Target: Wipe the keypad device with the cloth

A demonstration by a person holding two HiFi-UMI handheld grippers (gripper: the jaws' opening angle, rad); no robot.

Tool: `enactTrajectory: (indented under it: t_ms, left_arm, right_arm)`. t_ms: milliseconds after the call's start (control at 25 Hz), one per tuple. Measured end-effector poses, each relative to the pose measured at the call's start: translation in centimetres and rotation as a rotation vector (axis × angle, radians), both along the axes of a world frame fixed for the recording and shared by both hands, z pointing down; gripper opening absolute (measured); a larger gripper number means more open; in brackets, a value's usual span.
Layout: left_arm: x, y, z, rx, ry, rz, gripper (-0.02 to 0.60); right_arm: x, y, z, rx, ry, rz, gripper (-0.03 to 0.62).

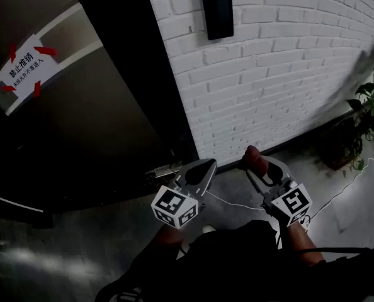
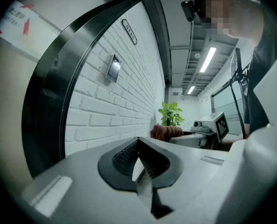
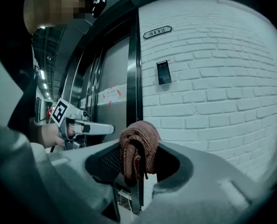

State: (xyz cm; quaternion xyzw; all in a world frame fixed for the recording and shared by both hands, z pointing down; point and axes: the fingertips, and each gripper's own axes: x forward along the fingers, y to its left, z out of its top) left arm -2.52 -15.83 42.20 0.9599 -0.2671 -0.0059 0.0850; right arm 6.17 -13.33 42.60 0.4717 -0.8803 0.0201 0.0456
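On the white brick wall (image 1: 288,68), the black keypad device (image 1: 216,10) hangs upright, its dark screen unlit in the head view. Well below the keypad device and clear of it, my right gripper (image 1: 257,165) is clamped on the brown cloth (image 1: 254,157). The right gripper view shows my fingers (image 3: 107,160) pressed in on the bunched fabric, which bulges up over their tips in a rounded fold. It hangs down the middle between the pads, with the keypad device above it on the brick.

Left of the cloth, also well below the keypad device, my left gripper (image 1: 207,166) carries nothing. The left gripper view shows its ribbed fingers (image 2: 124,155) drawn together, tips meeting, with only a sliver of pale wall showing between them lower down. Neither gripper touches the wall or the keypad device.

Just above the keypad device, in the right gripper view, sits a small number plate (image 3: 157,31) reading 5112. Left of the keypad device runs the dark door frame (image 1: 136,74), then the door (image 1: 80,124) with a white notice (image 1: 24,65) fixed on by red tape. Down and to the right of the keypad device, a potted plant (image 1: 373,115) stands at the foot of the wall.
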Motion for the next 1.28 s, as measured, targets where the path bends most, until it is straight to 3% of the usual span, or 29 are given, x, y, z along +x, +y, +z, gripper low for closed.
enactTrajectory:
  t_ms: [400,640,840,1280]
  left_arm:
    - [0.3,-1.5,-0.3,-0.001,-0.018,-0.062,0.017]
    - [2.1,-2.6,-1.4,0.028,0.000,-0.122,0.017]
    - [3.3,-2.7,-2.2,0.037,0.010,-0.148,0.017]
    - [4.6,-3.5,-4.0,0.073,-0.001,-0.129,0.017]
  right_arm:
    - [0.2,-3.7,-2.0,0.033,-0.003,-0.093,0.149]
    - [2.2,-6.9,-5.5,0.127,0.113,-0.151,0.149]
    - [2.5,-10.9,-12.4,0.261,0.255,-0.139,0.147]
    - [-0.2,-16.4,-28.5,0.568,0.355,-0.067,0.147]
